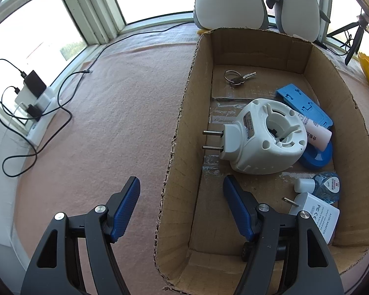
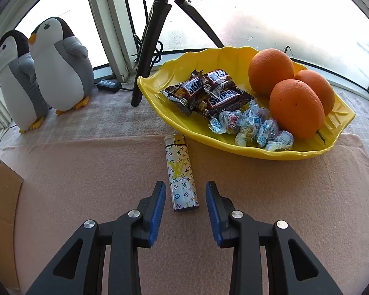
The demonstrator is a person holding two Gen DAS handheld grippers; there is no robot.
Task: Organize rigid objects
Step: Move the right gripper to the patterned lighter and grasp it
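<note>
The right gripper (image 2: 185, 196) stands spread around the lighter (image 2: 182, 174) without touching, so a skewed closing may push it toward the dish (image 2: 233, 145), while the left gripper (image 1: 180, 191) waits spread and empty astride the box (image 1: 182, 113) wall.

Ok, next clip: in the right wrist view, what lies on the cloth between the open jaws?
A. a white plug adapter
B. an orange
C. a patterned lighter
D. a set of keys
C: the patterned lighter lies on the cloth with its near end between the right gripper jaws, which do not touch it; the oranges sit in the yellow dish.
</note>
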